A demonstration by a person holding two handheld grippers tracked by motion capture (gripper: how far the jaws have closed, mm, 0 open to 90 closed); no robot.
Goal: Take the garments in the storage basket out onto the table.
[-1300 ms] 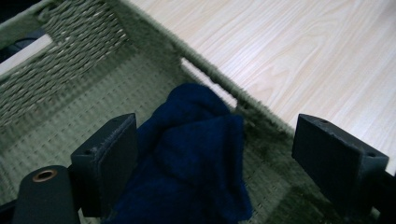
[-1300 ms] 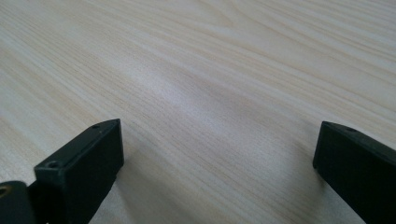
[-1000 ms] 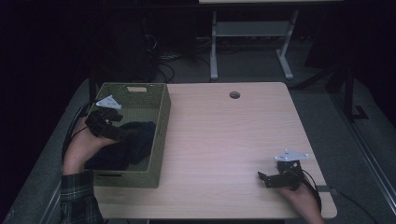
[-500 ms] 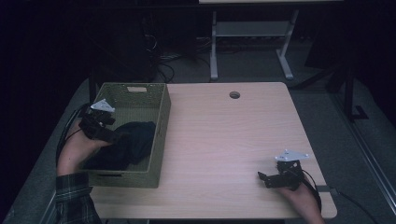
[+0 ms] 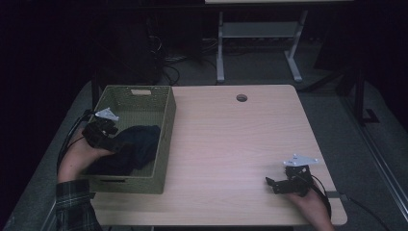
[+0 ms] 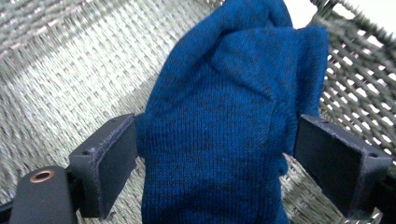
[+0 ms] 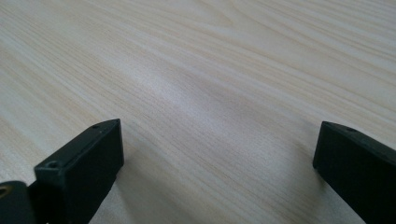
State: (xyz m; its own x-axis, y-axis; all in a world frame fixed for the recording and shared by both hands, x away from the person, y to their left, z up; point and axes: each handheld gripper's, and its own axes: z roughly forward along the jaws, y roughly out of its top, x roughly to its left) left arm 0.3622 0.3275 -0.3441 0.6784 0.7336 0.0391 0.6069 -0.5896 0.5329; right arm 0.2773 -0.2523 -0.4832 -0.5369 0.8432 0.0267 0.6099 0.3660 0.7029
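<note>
Left gripper (image 6: 212,154): jaws spread around blue knit cloth (image 6: 224,140), dark in high view, inside woven basket (image 5: 163,139), frame left.
Right gripper (image 7: 219,158): jaws wide apart, empty, over bare table (image 7: 224,70), lower right.

cloth (image 5: 130,148): dark blue knit, crumpled, bunched upward between the jaws in the left gripper view
basket (image 5: 166,139): green woven, rectangular, open-topped, set at the table's left; cloth lies inside, near end
</note>
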